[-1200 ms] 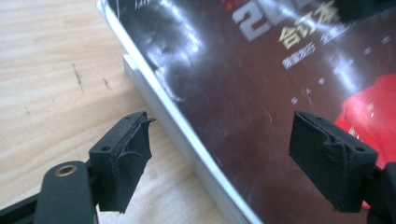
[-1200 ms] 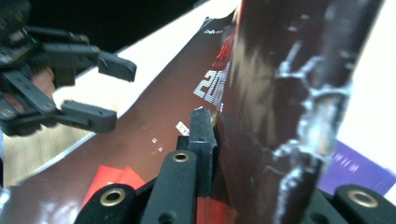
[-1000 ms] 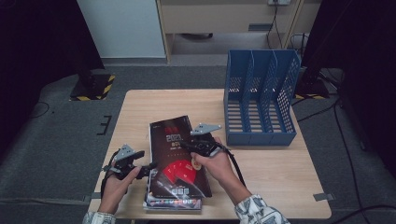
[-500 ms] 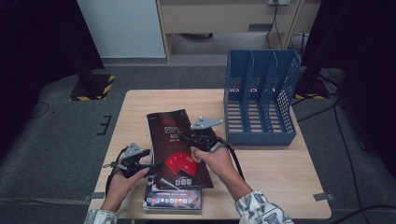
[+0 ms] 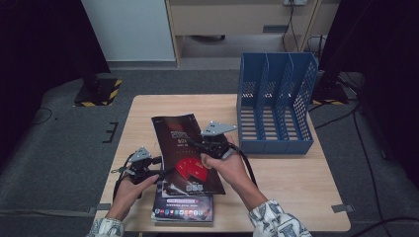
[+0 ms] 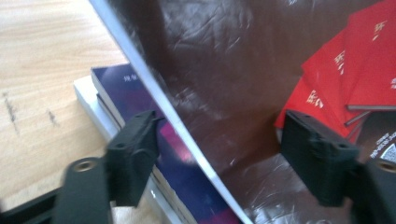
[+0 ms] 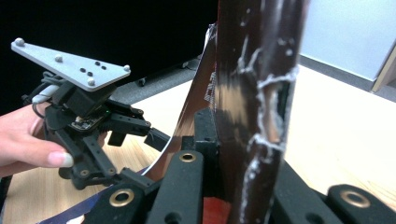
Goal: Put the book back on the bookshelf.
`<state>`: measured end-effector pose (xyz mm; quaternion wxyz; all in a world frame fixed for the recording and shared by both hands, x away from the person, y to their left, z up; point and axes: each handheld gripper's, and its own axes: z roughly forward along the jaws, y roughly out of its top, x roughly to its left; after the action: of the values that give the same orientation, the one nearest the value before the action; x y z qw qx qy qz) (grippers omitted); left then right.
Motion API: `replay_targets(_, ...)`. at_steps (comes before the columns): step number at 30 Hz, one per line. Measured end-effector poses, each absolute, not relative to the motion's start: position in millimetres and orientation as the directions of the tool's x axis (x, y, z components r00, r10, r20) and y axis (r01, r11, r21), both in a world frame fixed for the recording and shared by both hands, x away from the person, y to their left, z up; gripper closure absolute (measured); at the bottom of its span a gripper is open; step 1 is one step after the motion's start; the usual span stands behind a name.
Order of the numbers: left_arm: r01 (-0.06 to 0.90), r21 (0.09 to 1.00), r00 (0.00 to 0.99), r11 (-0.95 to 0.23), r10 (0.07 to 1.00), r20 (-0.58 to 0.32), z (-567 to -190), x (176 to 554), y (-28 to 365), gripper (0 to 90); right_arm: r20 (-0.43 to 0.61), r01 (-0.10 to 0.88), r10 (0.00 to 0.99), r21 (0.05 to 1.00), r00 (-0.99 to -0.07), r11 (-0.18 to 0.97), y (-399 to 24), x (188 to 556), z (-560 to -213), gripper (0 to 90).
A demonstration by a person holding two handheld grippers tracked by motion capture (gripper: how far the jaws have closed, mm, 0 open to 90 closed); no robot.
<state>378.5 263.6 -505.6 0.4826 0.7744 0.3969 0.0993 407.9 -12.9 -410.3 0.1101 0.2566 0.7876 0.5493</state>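
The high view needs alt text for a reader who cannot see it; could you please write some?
A person at a wooden table lifts a dark magazine with red artwork off a small stack, the right gripper clamped on its edge and the left gripper open at its lower left edge. A blue file rack stands at the table's right.

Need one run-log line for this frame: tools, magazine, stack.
right tool: shut on dark magazine | left tool: open, jaws just closing astride its edge | magazine: lifted off book stack | blue file rack: empty
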Motion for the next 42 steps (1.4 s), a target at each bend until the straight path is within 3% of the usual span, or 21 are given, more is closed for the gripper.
replay_targets(3, 0.536, 0.819, 0.661, -0.205, 0.706, -0.255, -505.6, 380.7, 265.4, 37.0, 0.106, 0.276, 0.519, 0.925, -0.848, 0.261, -12.7, 408.2, -409.3, 86.9)
replay_targets(6, 0.579, 0.802, 0.627, -0.148, 0.709, -0.322, -505.6, 384.1, 273.7, 51.6, 0.101, 0.270, 0.516, 0.926, -0.851, 0.263, -12.3, 407.7, -410.1, 86.9)
replay_targets(11, 0.582, 0.795, 0.617, -0.173, 0.731, -0.292, -500.6, 385.3, 277.0, 75.7, 0.100, 0.267, 0.515, 0.927, -0.851, 0.262, -13.7, 409.7, -410.4, 86.8)
replay_targets(14, 0.583, 0.794, 0.611, -0.175, 0.739, -0.285, -498.7, 384.6, 276.4, 82.5, 0.103, 0.274, 0.518, 0.924, -0.849, 0.266, -16.0, 411.5, -411.8, 86.6)
replay_targets(26, 0.550, 0.822, 0.611, -0.148, 0.742, -0.275, -489.9, 381.8, 278.1, 85.2, 0.084, 0.281, 0.529, 0.910, -0.844, 0.304, -23.3, 414.3, -407.1, 81.9)
replay_targets(42, 0.472, 0.874, 0.611, -0.113, 0.757, -0.232, -472.6, 375.2, 281.4, 86.0, 0.062, 0.241, 0.481, 0.915, -0.875, 0.322, -22.3, 416.1, -389.7, 61.1)
